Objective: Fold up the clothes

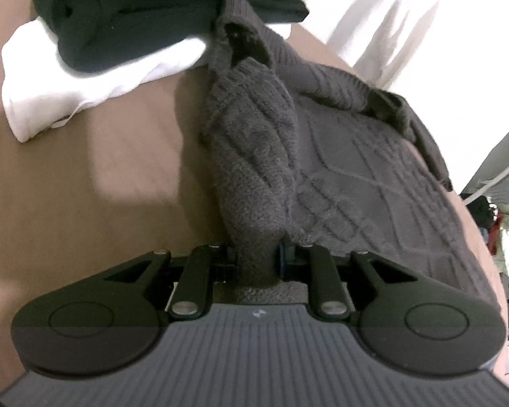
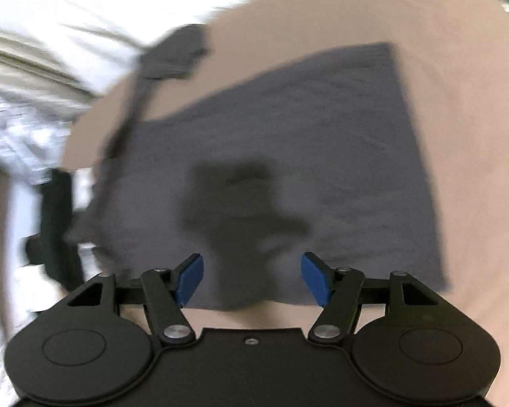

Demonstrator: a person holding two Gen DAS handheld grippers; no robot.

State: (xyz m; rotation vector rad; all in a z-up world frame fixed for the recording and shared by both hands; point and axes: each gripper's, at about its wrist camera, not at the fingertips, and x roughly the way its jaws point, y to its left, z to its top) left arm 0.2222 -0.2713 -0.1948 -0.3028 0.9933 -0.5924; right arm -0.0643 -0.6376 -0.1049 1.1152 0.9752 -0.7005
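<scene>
On the left side of the brown bed [image 1: 85,176], a white folded cloth [image 1: 95,81] lies with a dark green folded top [image 1: 146,10] sitting on it. These two look done already. Just to the right of that pile lies the grey sweater [image 1: 356,176], spread on the bed. One sleeve [image 1: 254,156] of the sweater is pulled up off it and bunched.

The left gripper [image 1: 256,257] is squeezed tight on the end of that sleeve. The knit cloth fills the narrow gap between its fingers.

The step in hand looks like folding the sleeve in over the body of the sweater. The next move likely needs the left gripper to carry the sleeve to the right, lay it flat across the sweater, and then let go. It should go slow, so the thick knit does not drag the rest of the sweater out of shape.

In the right wrist view the picture is blurry. The right gripper [image 2: 252,278] hangs above the flat part of the sweater [image 2: 288,156], wide apart with its blue pads [image 2: 190,279] touching nothing. Its shadow [image 2: 241,210] falls on the sweater under it. To the left of the sweater there seems to be a thin dark strip [image 2: 132,101], maybe the sweater's edge or other sleeve, but I cannot tell.

No baskets or boxes show in either view, so nothing is held in one.
</scene>
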